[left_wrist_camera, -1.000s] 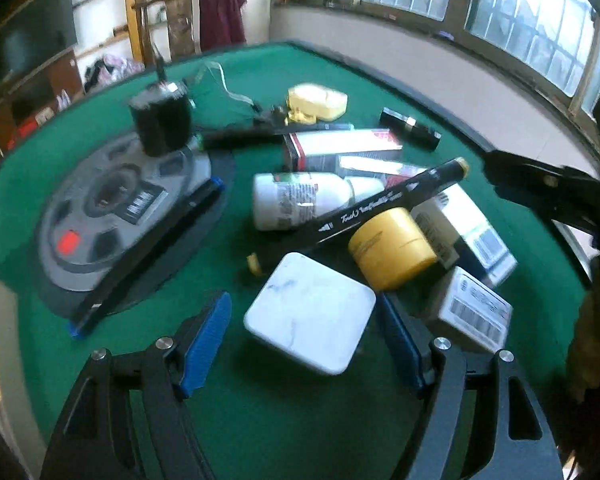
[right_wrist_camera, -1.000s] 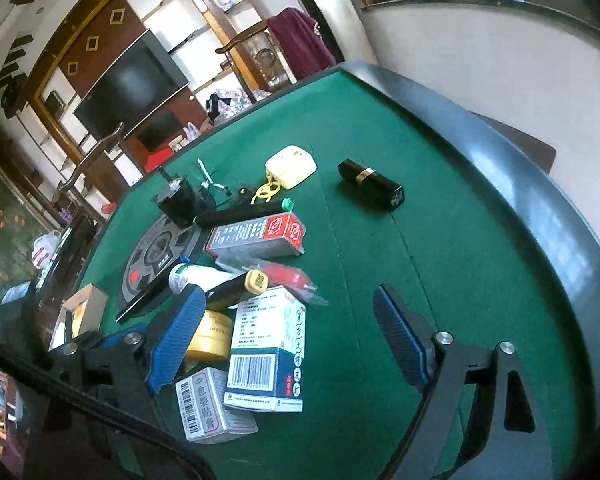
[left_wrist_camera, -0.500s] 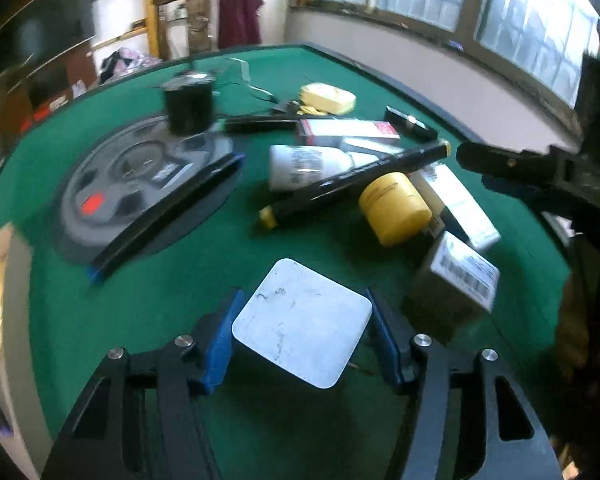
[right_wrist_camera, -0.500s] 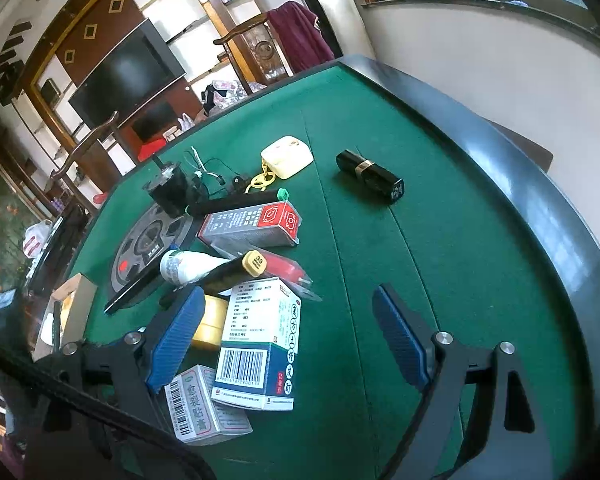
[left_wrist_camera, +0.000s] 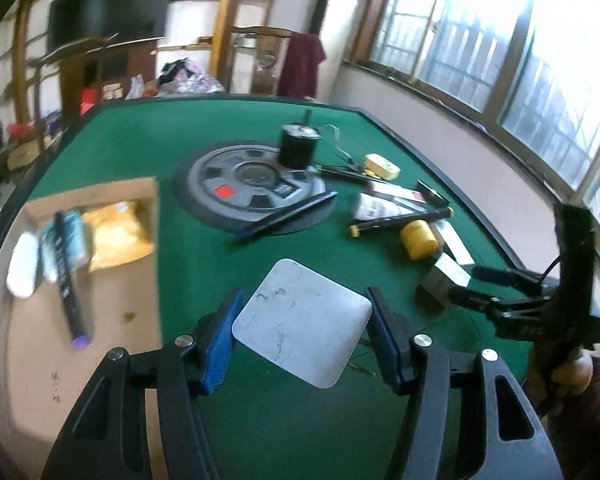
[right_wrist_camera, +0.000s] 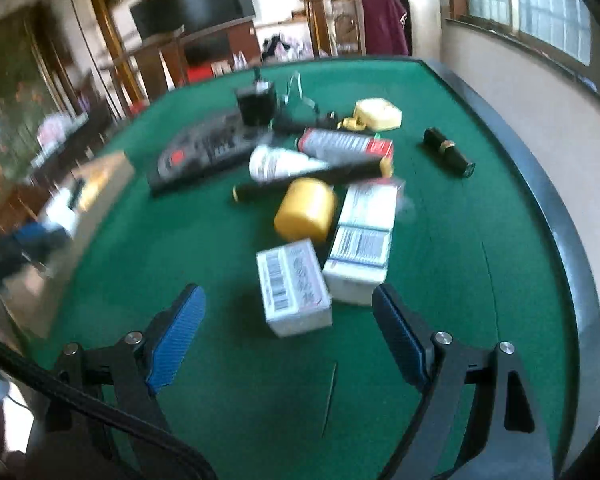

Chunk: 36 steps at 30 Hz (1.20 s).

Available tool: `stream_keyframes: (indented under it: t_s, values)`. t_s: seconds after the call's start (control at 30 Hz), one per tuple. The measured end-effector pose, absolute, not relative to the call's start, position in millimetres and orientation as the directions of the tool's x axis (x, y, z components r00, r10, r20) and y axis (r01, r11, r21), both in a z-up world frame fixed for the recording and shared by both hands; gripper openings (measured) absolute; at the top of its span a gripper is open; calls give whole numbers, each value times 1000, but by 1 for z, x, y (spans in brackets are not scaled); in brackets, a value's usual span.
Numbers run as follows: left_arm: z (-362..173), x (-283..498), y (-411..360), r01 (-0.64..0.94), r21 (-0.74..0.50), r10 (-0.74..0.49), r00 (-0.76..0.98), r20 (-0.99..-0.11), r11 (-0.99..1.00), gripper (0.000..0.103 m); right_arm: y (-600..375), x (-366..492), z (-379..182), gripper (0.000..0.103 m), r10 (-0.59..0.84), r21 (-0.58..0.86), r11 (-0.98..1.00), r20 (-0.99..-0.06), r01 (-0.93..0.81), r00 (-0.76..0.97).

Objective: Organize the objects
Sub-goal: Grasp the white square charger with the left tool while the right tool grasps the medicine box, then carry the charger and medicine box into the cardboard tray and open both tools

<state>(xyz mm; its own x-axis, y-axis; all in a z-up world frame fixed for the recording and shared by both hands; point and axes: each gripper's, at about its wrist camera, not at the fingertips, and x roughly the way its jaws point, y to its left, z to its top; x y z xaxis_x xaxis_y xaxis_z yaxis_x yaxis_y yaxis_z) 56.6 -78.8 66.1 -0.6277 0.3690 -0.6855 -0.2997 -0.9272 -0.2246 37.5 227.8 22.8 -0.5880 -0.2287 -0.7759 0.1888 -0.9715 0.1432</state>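
My left gripper (left_wrist_camera: 302,334) is shut on a white square box (left_wrist_camera: 302,322) and holds it above the green table (left_wrist_camera: 204,248), to the right of an open cardboard box (left_wrist_camera: 100,280). My right gripper (right_wrist_camera: 288,334) is open and empty, with a small white barcode box (right_wrist_camera: 294,294) just beyond its fingertips. Behind that lie a blue-and-white medicine box (right_wrist_camera: 364,242), a yellow jar (right_wrist_camera: 306,210), a black marker (right_wrist_camera: 312,180) and a white bottle (right_wrist_camera: 278,164). The right gripper also shows in the left wrist view (left_wrist_camera: 460,286).
The cardboard box holds a yellow packet (left_wrist_camera: 120,236), a pen (left_wrist_camera: 66,276) and a white tube (left_wrist_camera: 22,270). A grey disc (left_wrist_camera: 252,188) with a black motor (left_wrist_camera: 298,146) sits mid-table. A red-and-white box (right_wrist_camera: 346,146), a yellow case (right_wrist_camera: 378,114) and a black lipstick (right_wrist_camera: 448,150) lie farther back.
My left gripper closed on the white square box, lifted it and swung left toward the cardboard box. My right gripper moved in toward the small barcode box.
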Motion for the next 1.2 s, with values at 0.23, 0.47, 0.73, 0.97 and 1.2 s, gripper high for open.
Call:
stream_keyframes:
  t_s: [0.23, 0.47, 0.73, 0.97, 1.2]
  values:
    - [61, 68, -124, -221, -279, 355, -650, -672, -934, 55, 206, 6, 7, 31, -116, 40, -988, -827, 149, -550]
    - [64, 77, -183, -139, -271, 289, -691, -663, -953, 55, 210, 20, 24, 31, -205, 168, -979, -806, 117, -555]
    - [51, 51, -243, -4, -215, 163, -666, -728, -977, 55, 124, 20, 80, 31, -416, 280, -905, -743, 322, -523]
    - [19, 16, -258, 38, -239, 173, -583, -794, -970, 55, 3, -2, 64, 31, -503, 306, -830, -773, 467, -387]
    - [5, 4, -266, 76, -278, 193, -547, -815, -958, 55, -69, -23, 36, 31, -424, 212, -837, -833, 504, -354]
